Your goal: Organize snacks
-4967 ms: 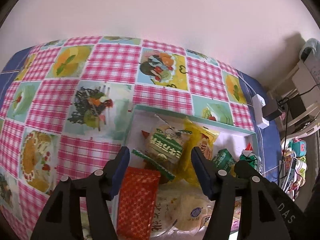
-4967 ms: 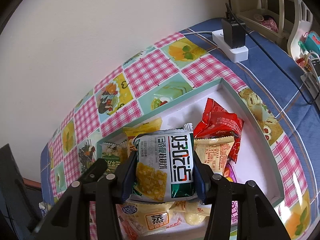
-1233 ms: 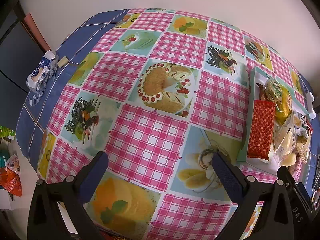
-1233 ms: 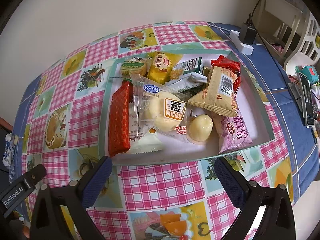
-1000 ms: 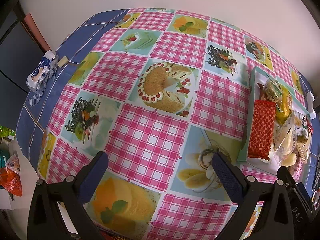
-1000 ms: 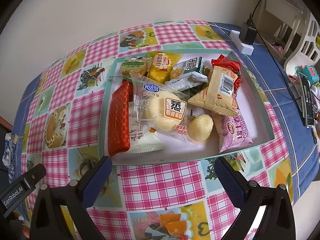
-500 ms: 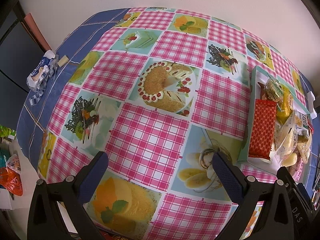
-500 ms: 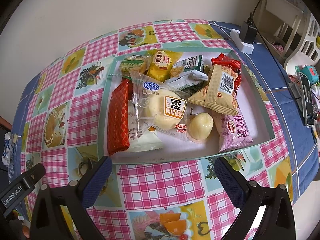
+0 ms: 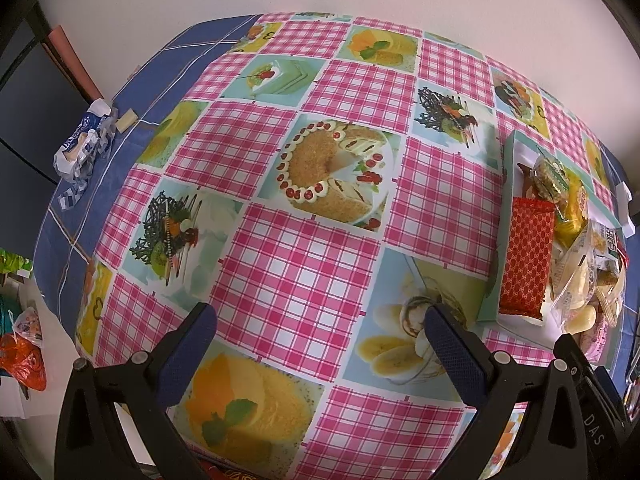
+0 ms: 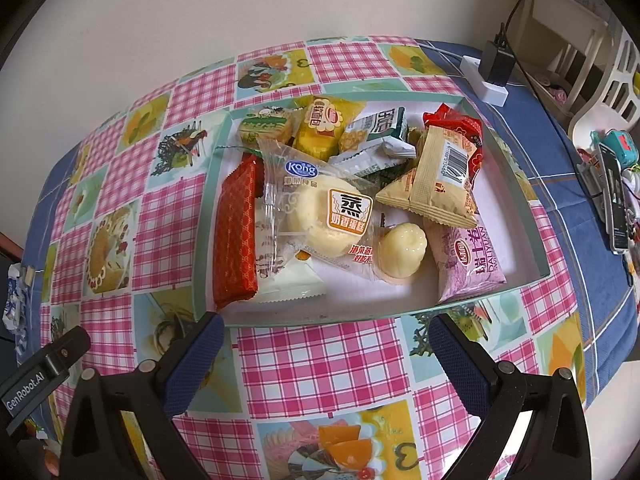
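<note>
Both grippers, L (image 9: 320,340) & R (image 10: 326,350), have backed off since 5 s ago; green packet now in tray (image 10: 516,184) w/ other snacks (image 10: 332,216) on desk. Fingers spread, empty. Sorting looks done; next: check for strays.

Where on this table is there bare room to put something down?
The checked tablecloth left of the tray lies bare up to a crumpled wrapper at its far-left edge. Bare too is the strip between the tray's near rim and the right gripper. Inside the tray, snacks crowd everything except its near-right corner.
</note>
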